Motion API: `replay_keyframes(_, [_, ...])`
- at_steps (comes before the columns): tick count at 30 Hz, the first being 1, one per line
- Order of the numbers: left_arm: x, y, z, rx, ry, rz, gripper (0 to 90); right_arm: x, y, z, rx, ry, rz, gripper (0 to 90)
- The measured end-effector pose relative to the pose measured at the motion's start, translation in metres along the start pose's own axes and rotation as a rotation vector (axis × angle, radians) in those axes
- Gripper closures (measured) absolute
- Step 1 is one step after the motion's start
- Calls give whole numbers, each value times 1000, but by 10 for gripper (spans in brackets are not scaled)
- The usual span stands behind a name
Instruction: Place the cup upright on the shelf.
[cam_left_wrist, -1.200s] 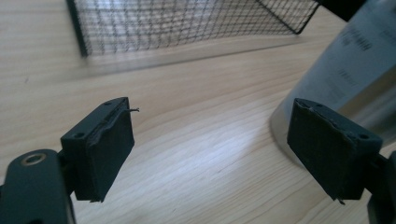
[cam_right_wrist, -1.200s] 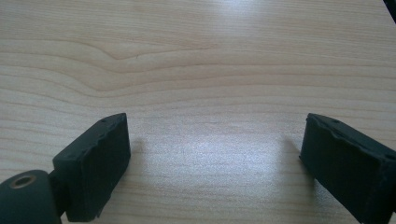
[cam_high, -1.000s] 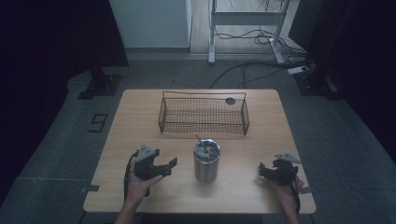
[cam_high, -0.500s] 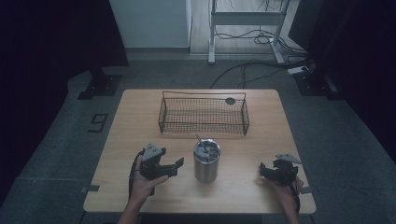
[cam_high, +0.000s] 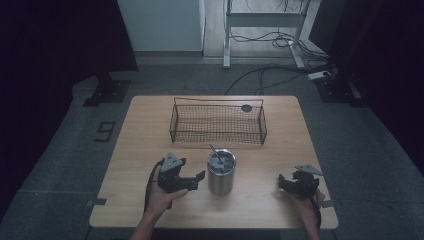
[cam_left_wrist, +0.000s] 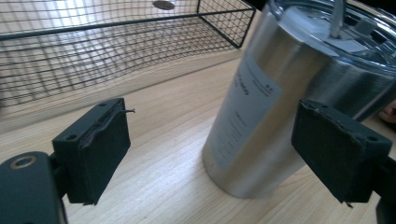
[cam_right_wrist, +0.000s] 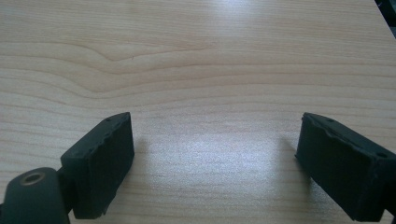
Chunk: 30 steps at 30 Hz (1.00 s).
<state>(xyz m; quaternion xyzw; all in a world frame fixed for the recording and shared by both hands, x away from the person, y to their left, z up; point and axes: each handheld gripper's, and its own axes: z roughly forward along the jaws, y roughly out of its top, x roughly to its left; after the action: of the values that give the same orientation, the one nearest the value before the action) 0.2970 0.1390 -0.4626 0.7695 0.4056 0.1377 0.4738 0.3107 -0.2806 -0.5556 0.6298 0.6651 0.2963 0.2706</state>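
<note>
A steel tumbler (cam_high: 221, 172) with a clear lid and a metal straw stands upright at the table's front middle. My left gripper (cam_high: 198, 181) is just left of it, open, jaws pointing at the cup. In the left gripper view the tumbler (cam_left_wrist: 285, 102) fills the upper right, with the right jaw pad in front of its lower wall and nothing between the jaws. My right gripper (cam_high: 283, 183) rests near the front right edge, open over bare wood (cam_right_wrist: 210, 93).
A black wire basket (cam_high: 218, 122) stands across the back middle of the table (cam_high: 150, 140), seen also as basket mesh (cam_left_wrist: 116, 51). A small dark disc (cam_high: 246, 108) lies behind its right end. Floor cables and a desk frame lie beyond.
My left gripper has slid right and slightly forward toward the tumbler. The right gripper has hardly moved.
</note>
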Motion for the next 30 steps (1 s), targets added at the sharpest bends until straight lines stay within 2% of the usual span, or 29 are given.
replay_keyframes(8, [-6, 2, 5, 12, -16, 34, 82, 0, 0, 0, 0, -1, 1, 111])
replay_keyframes(14, [-12, 0, 4, 17, -62, 53, 56, 0, 0, 0, 0, -2, 2, 113])
replay_keyframes(30, [-25, 5, 12, 27, -107, 85, 31, 0, 0, 0, -1, -4, 4, 117])
